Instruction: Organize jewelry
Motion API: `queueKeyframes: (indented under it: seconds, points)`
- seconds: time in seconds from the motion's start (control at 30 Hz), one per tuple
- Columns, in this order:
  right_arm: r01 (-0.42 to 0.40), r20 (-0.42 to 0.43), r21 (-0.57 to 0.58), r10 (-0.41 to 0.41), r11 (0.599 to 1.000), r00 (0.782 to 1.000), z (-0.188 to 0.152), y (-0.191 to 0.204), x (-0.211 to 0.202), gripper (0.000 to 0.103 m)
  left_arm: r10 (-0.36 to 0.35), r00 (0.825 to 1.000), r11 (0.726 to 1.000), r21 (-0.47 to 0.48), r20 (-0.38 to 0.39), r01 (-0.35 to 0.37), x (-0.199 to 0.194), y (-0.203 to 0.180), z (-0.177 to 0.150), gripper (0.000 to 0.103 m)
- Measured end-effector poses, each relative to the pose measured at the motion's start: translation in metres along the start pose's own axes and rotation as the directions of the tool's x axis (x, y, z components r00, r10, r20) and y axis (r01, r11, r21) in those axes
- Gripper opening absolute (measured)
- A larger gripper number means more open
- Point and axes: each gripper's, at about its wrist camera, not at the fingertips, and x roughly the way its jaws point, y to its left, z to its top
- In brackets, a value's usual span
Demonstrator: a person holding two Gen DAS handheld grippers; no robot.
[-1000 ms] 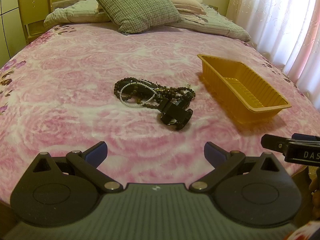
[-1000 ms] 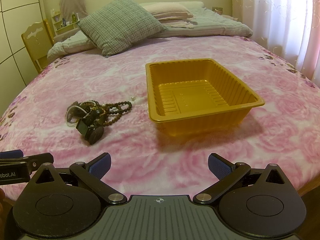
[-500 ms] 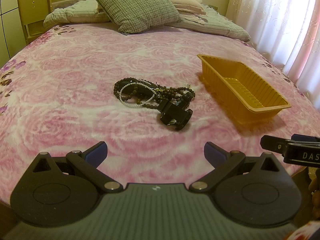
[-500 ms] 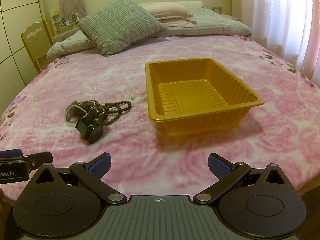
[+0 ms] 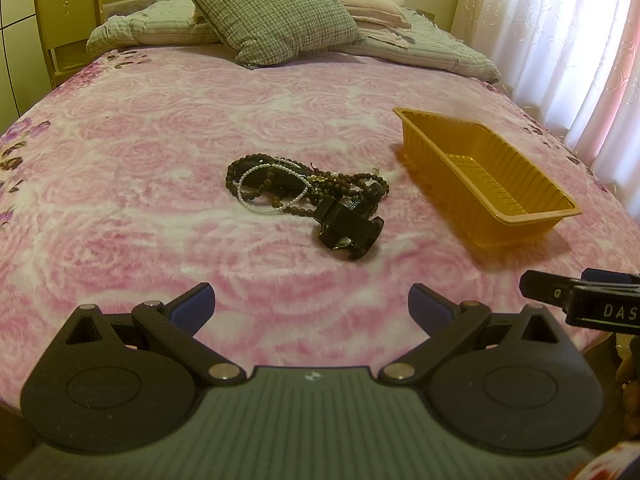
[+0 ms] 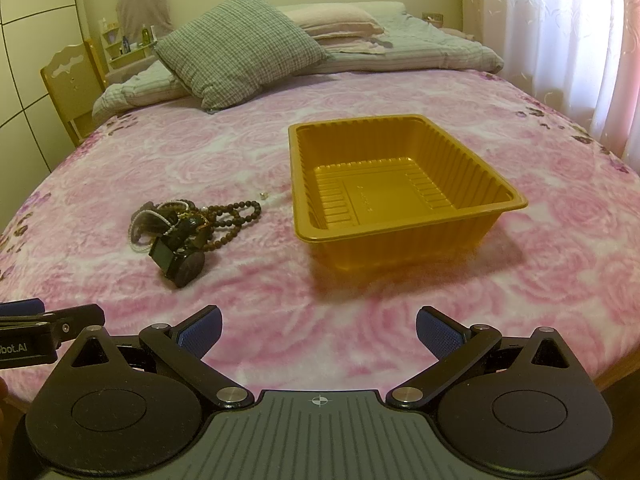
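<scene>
Jewelry (image 5: 308,196) mid-bed, tray (image 6: 516,202) apart, possibly empty

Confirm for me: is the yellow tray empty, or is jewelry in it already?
Empty. The yellow tray shows only its bare ribbed floor; the jewelry pile lies on the bedspread beside it.

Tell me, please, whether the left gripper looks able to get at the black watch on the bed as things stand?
Probably yes. The left gripper is open and the black watch lies straight ahead on bare blanket, at the near edge of the bead tangle, nothing between.
</scene>
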Motion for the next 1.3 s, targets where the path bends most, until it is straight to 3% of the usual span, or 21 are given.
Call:
queueKeyframes:
  seconds: [0.33, 0.53, 0.73, 0.87, 1.0, 1.3]
  points:
    - [0.002, 0.032, 0.047, -0.003, 0.999, 0.999, -0.002, -0.011, 0.001, 0.102, -0.030, 1.000, 0.999, -0.037, -0.005, 0.029, 0.004, 0.001, 0.002, 0.102]
    - [0.010, 0.148, 0.169, -0.035, 0.986, 0.988, 0.008, -0.051, -0.004, 0.102, -0.101, 0.995, 0.987, -0.124, -0.003, 0.100, 0.017, 0.011, 0.009, 0.102]
    - [0.008, 0.239, 0.311, -0.087, 0.950, 0.967, 0.029, -0.113, 0.006, 0.102, -0.108, 0.994, 0.977, -0.184, 0.004, 0.107, 0.034, 0.016, 0.016, 0.102]
    - [-0.007, 0.259, 0.379, -0.099, 0.925, 0.961, 0.043, -0.150, 0.029, 0.083, -0.088, 0.996, 0.979, -0.181, 0.027, 0.091, 0.043, 0.017, 0.019, 0.102]
    - [-0.019, 0.252, 0.431, -0.100, 0.902, 0.963, 0.050, -0.176, 0.054, 0.070, -0.092, 0.994, 0.979, -0.177, 0.055, 0.100, 0.050, 0.018, 0.022, 0.102]
    - [-0.032, 0.233, 0.493, -0.096, 0.869, 0.968, 0.054, -0.195, 0.092, 0.030, -0.086, 0.993, 0.980, -0.174, 0.077, 0.098, 0.063, 0.021, 0.023, 0.101]
